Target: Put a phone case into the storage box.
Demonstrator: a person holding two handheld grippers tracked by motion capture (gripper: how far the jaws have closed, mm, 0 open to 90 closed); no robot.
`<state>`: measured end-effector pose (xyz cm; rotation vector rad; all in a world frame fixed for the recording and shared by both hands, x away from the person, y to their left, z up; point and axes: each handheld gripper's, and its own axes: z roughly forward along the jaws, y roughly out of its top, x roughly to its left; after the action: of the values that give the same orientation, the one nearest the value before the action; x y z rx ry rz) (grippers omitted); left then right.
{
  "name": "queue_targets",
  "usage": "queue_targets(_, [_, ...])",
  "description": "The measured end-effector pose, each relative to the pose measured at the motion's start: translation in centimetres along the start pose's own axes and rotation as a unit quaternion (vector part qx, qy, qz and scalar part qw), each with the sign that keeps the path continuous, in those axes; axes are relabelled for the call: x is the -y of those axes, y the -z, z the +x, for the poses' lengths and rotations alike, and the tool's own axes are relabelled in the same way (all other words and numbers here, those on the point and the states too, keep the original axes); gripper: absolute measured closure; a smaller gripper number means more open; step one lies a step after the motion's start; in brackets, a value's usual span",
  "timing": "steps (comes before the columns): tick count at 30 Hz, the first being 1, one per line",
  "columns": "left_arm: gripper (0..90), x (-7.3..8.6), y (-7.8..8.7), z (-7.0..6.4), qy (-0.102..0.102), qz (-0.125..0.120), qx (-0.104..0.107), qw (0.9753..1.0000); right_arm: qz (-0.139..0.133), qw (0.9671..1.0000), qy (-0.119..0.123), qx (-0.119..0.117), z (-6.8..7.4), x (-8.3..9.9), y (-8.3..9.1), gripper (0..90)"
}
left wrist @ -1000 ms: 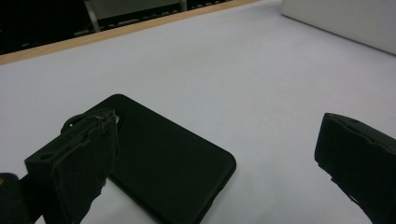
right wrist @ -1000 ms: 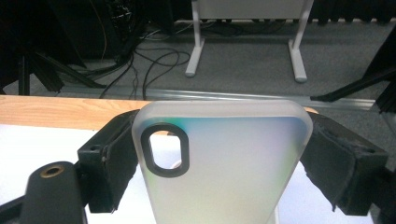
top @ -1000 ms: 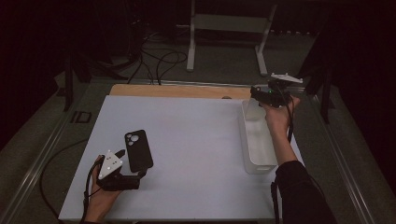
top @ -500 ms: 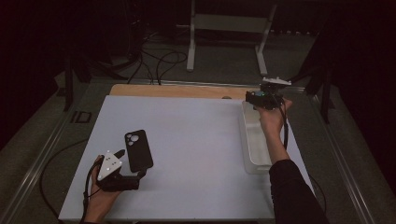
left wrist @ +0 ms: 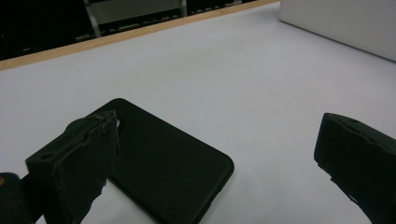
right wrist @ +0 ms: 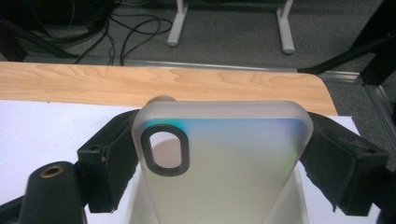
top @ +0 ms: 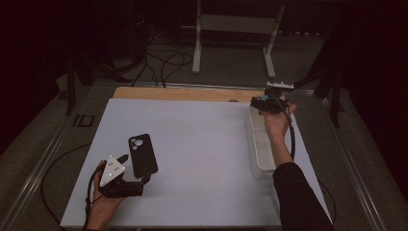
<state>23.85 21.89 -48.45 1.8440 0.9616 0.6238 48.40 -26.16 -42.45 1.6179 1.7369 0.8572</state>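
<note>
One frosted clear case (right wrist: 224,163), dark-ringed camera hole at 9 o'clock, pinched by right gripper (right wrist: 219,158); left gripper (left wrist: 215,158) spread.

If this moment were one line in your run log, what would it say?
left tool: open, beside flat black phone case | right tool: shut on frosted translucent phone case | above clear plastic bin

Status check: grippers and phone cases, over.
Left gripper open beside flat black phone case. Right gripper shut on frosted translucent phone case, above clear plastic bin. Nothing obstructing.
</note>
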Motion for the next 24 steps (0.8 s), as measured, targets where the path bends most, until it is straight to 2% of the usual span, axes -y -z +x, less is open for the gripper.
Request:
queue_targets(4, [0.9, 0.0, 0.0, 0.0, 0.000, 0.000, 0.001, 1.0000, 0.008, 1.0000, 0.001, 0.003, 0.0, 0.2, -0.5, 16.6])
queue_targets(9, [0.9, 0.0, 0.0, 0.0, 0.002, 0.000, 0.001, 1.0000, 0.006, 1.0000, 0.002, 0.004, 0.0, 0.2, -0.8, 16.6])
queue_targets(13, [0.9, 0.0, 0.0, 0.0, 0.001, 0.001, 0.002, 1.0000, 0.004, 0.9999, -0.012, 0.004, -0.2, 0.1, -1.0, 16.3])
queue_targets(16, [0.9, 0.1, 0.0, 0.0, 0.003, 0.001, 0.001, 1.0000, 0.006, 0.9999, -0.014, -0.008, -0.4, 0.0, -1.2, 14.8])
queue_targets(17, [0.9, 0.1, 0.0, 0.0, 0.003, 0.001, 0.001, 1.0000, 0.006, 0.9996, -0.019, -0.019, -0.5, 0.0, -1.3, 12.6])
queue_targets(21, [0.9, 0.1, 0.1, 0.0, 0.004, -0.001, 0.000, 1.0000, 0.003, 0.9992, -0.034, -0.022, -1.1, 0.1, -1.3, 8.6])
queue_targets(24, [1.0, 0.1, 0.0, 0.0, 0.004, 0.000, -0.001, 1.0000, 0.002, 0.9991, -0.033, -0.025, -1.1, 0.0, -1.3, 8.5])
